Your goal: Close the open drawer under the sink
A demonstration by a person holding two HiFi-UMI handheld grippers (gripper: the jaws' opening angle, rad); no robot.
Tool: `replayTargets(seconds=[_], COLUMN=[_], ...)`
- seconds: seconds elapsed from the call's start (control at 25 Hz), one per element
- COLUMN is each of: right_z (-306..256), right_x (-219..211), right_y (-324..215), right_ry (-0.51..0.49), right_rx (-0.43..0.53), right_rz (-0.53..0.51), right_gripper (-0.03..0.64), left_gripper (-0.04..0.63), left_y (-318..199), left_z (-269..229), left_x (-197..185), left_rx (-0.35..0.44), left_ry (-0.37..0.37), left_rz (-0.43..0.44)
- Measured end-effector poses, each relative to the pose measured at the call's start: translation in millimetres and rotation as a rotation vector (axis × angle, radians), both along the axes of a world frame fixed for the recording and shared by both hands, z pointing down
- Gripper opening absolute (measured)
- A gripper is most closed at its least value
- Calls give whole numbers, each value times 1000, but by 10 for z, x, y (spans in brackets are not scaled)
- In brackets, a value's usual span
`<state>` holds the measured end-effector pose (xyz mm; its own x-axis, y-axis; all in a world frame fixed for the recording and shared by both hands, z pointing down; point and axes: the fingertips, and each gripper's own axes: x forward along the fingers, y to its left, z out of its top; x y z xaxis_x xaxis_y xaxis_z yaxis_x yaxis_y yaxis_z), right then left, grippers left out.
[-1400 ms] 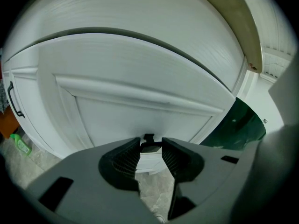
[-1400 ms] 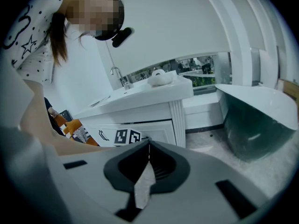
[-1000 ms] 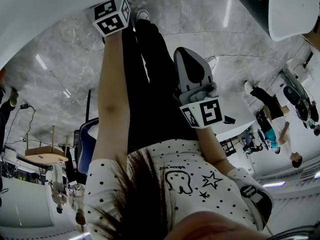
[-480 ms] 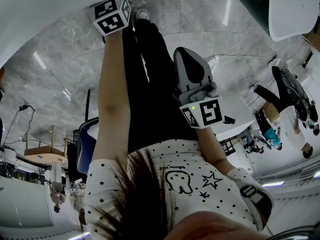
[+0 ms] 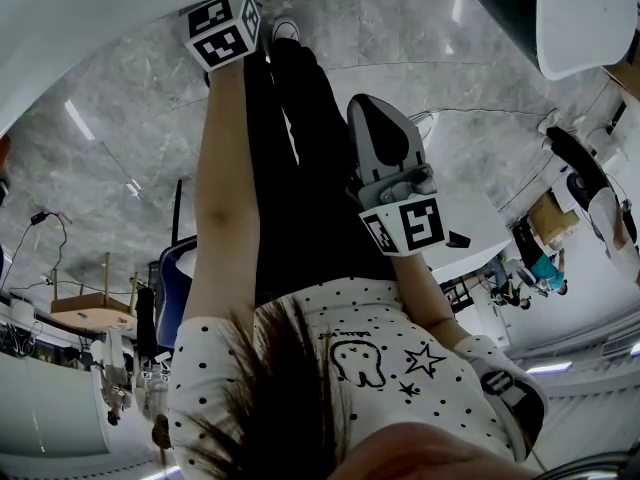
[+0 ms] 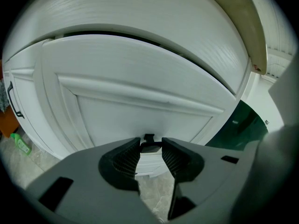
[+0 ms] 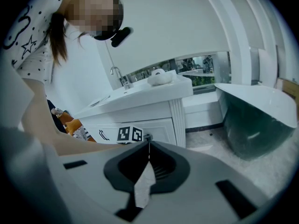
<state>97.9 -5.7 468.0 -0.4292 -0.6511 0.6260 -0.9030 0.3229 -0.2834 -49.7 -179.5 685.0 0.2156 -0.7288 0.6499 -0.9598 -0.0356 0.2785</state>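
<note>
The white panelled drawer front (image 6: 140,101) under the sink fills the space straight ahead of the left fingers. A thin dark gap along its top edge suggests it stands slightly out from the white cabinet (image 7: 180,120), so the closing is not yet done. Its small dark handle (image 6: 149,146) sits right between the fingertips of the left gripper (image 6: 150,149). The jaws stand wide and the handle spans the whole gap, so they appear clamped on it by the tips alone. The step in hand looks like holding the handle, ready to push. The next move calls for a straight shove along the drawer's run, away from the fingers, until the front meets the cabinet, then a release. The right gripper (image 7: 149,143) hangs well back from the cabinet, jaws pressed together on nothing, pointing toward the white sink counter (image 7: 140,99) beyond its fingers. Below the left fingers lies the grey marbled floor (image 6: 154,195).
</note>
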Motion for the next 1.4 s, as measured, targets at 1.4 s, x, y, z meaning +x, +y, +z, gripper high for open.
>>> replayTargets(seconds=[1.4], right_z=[-66], right_x=[-106], right_y=[274], right_ry=[-32], right_rx=[21], right_rz=[-18], right_gripper=[14], left_gripper=[40], left_y=[290], left_z=[-547], left_x=[-100], left_rx=[96], left_ry=[11], left_rz=[-50])
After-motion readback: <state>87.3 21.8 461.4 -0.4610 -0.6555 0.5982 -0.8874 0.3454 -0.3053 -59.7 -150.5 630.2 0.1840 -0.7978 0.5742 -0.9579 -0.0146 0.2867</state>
